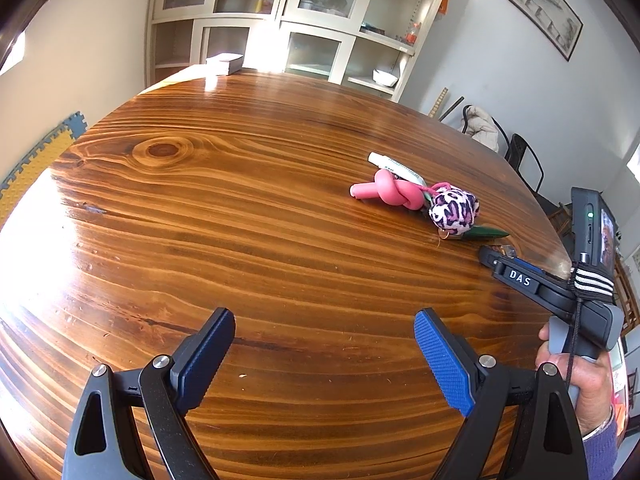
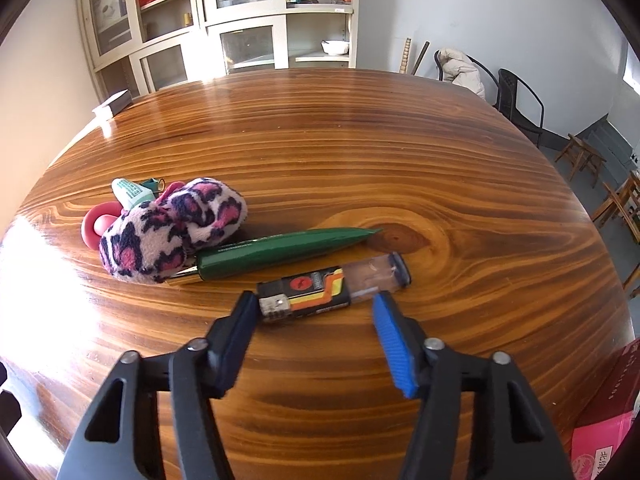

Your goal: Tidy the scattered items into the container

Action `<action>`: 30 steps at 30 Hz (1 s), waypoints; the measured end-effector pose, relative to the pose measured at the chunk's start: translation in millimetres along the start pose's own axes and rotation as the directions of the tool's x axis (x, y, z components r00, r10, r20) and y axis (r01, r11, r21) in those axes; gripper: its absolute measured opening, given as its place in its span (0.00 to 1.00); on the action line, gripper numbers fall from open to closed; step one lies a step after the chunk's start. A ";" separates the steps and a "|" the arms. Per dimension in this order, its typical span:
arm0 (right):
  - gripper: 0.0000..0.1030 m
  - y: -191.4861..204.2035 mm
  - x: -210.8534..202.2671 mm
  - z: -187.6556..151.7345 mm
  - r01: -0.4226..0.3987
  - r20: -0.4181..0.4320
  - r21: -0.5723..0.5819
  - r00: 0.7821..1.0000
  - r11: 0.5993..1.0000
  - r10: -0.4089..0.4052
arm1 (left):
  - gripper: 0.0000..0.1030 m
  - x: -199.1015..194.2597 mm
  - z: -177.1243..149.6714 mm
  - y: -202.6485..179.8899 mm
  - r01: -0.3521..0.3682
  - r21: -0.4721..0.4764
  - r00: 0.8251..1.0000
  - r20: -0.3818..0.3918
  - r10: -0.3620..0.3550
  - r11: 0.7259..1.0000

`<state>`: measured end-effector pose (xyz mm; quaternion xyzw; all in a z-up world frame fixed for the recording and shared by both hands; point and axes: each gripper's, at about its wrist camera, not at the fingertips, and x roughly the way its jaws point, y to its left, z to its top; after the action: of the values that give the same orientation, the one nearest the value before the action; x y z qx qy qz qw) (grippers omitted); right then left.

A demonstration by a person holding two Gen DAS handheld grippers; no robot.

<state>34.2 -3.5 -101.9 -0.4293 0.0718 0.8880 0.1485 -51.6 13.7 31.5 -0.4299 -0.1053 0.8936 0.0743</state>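
Lighter point(image 2: 334, 290) lies flat on the table point(image 2: 360, 152), just in front of the green pen point(image 2: 288, 250), with the plush toy point(image 2: 172, 230) at the pen's left end. The right gripper point(image 2: 316, 308) straddles it, jaws partly spread; the left pad looks to be at the lighter's metal end, the blue pad point(image 2: 394, 344) a little short of its clear end. No container is in view. Gripped lengthwise like this, the smooth lighter could likely pivot or squirt out, or nudge the pen, if one pad lands first. The right gripper tilts steeply down toward the table. The left gripper point(image 1: 324, 360), well left of the lighter, hangs wide apart and empty over bare wood.
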 end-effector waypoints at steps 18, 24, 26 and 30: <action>0.84 -42.8 -17.2 -20.0 -0.181 0.037 0.045 0.983 0.982 0.180 | 0.90 4.9 -8.6 -17.5 0.012 0.054 1.000 -0.024 -0.011 0.998; 0.84 -34.7 -11.8 -2.8 -0.185 0.057 -0.108 0.980 0.977 0.192 | 0.90 7.2 -9.1 -17.9 0.007 0.055 1.000 -0.029 -0.006 0.998; 0.84 -34.0 -6.6 3.2 -0.175 0.048 -0.160 0.982 0.972 0.184 | 0.90 9.4 -9.6 -18.0 0.005 0.057 0.999 -0.034 -0.003 0.998; 0.84 -34.2 8.6 14.1 -0.186 -0.002 -0.215 0.982 0.959 0.190 | 0.90 14.0 -10.9 -18.9 0.000 0.065 0.999 -0.046 0.003 0.998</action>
<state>29.7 34.1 -99.9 -0.4259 0.0150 0.9045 0.0170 -50.8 36.4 19.0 -0.4477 -0.0739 0.8866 0.0900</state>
